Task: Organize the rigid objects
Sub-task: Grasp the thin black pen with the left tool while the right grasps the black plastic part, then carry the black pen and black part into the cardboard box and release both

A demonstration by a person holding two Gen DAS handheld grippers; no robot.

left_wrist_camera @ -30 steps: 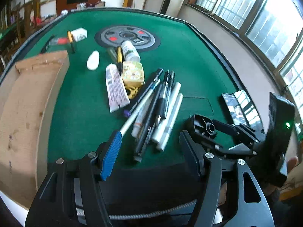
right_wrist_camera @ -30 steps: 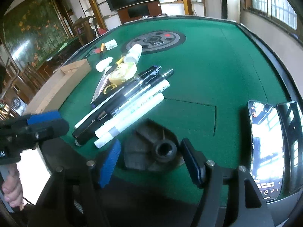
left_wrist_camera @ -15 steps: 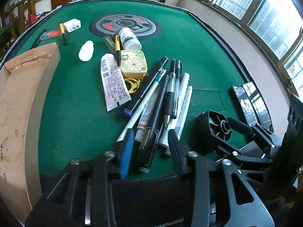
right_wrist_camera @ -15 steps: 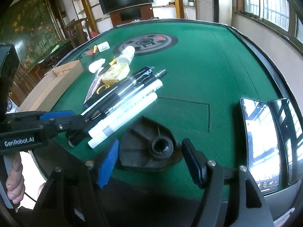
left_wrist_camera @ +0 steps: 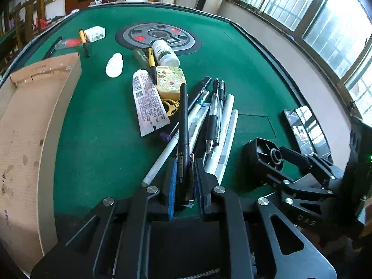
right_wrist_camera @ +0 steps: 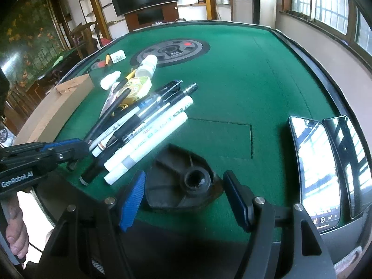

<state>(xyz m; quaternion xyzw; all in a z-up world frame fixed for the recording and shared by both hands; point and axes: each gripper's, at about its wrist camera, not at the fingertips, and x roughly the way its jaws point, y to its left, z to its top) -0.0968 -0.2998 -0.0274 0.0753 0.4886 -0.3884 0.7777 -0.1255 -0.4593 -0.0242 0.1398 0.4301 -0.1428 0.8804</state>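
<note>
A heap of pens and white markers (left_wrist_camera: 218, 125) lies on the green table (left_wrist_camera: 97, 121). My left gripper (left_wrist_camera: 184, 162) has one black pen (left_wrist_camera: 183, 116) from the heap between its jaws, which are closing with the pads against the barrel. The pen points straight away from the gripper, across the other pens. The same gripper (right_wrist_camera: 65, 151) shows at the left of the right wrist view, at the heap's near end. My right gripper (right_wrist_camera: 183, 195) is open, its fingers on either side of a black plastic hub part (right_wrist_camera: 183, 183) that rests on the felt.
An open cardboard box (left_wrist_camera: 34, 116) stands at the left. Beyond the pens lie a white tube (left_wrist_camera: 148, 102), a yellow case (left_wrist_camera: 171, 81), a white bottle (left_wrist_camera: 166, 53) and a small white bottle (left_wrist_camera: 114, 65). Two phones (right_wrist_camera: 318, 169) lie at the right edge.
The left gripper's jaws went from wide apart to narrow around the black pen, which swung from slanting to in line with the fingers. The right gripper stayed around the black part.
</note>
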